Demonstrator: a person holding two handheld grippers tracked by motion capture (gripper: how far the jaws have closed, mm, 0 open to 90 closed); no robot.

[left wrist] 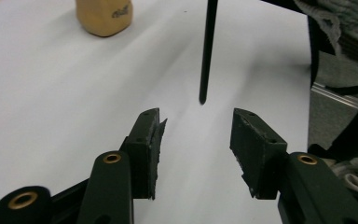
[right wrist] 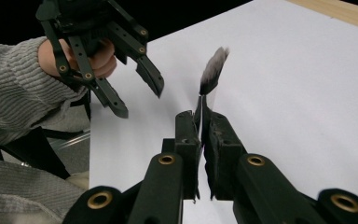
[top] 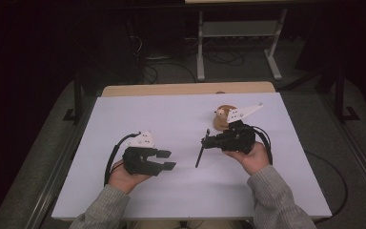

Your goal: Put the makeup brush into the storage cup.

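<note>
Pinching the slim, light, stiff brush [right wrist: 213, 70] near its soft bristles, the right tool [right wrist: 200, 122] is clenched; the left tool [left wrist: 196, 135] gapes empty.

The right gripper [right wrist: 201, 122] has its two black jaws closed on the thin handle of a brush [right wrist: 213, 71], whose grey bristles point up and away. Beyond it, at the upper left, the left gripper [right wrist: 140, 95] stands with jaws apart, over the white counter [right wrist: 298, 93].
</note>
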